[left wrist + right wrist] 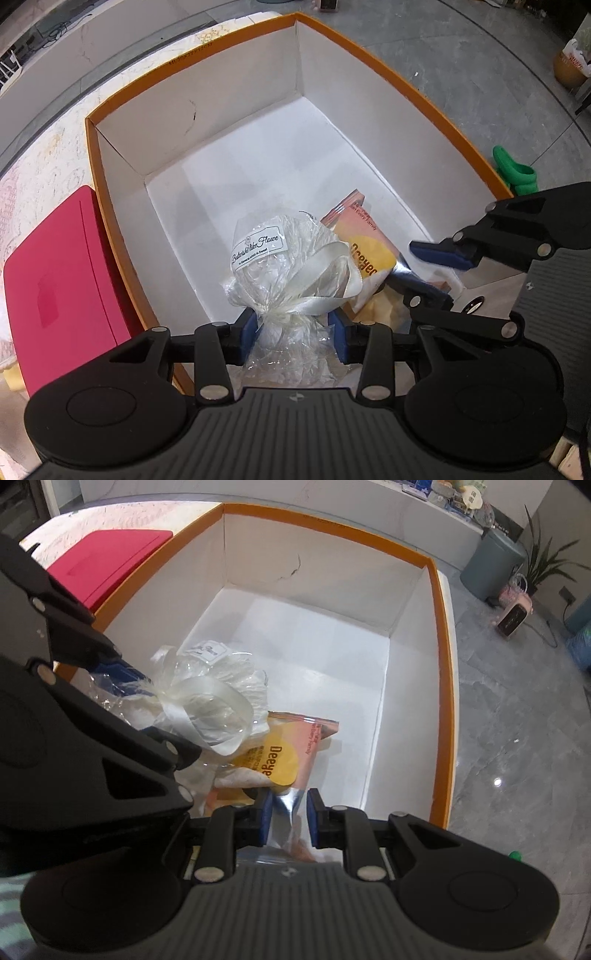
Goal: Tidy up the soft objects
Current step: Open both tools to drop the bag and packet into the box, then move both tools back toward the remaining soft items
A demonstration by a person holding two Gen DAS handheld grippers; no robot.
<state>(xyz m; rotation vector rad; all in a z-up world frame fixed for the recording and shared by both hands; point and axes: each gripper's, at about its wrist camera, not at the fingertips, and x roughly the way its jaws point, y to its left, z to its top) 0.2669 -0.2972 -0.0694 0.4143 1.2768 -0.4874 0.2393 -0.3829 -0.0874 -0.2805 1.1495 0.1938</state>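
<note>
A clear cellophane bag (pixel 291 258) tied with a white ribbon and bearing a label lies low in the orange-rimmed white box (pixel 406 85). My left gripper (pixel 295 332) points down into the box, its blue pads against both sides of the bag's tied neck. Beside it lies a pink and yellow pouch (pixel 284 753) with a silver end. My right gripper (pixel 289 821) is shut on that silver end. In the left wrist view the right gripper (pixel 432 275) comes in from the right. The bag (pixel 207 698) partly covers the pouch.
The box's (pixel 441 664) far half shows bare white floor. A flat red box (pixel 55 288) lies on the patterned tablecloth (pixel 55 147) just left of it. Something green (pixel 515 173) sits past the right wall. Grey tiled floor (pixel 517 738) lies beyond the table.
</note>
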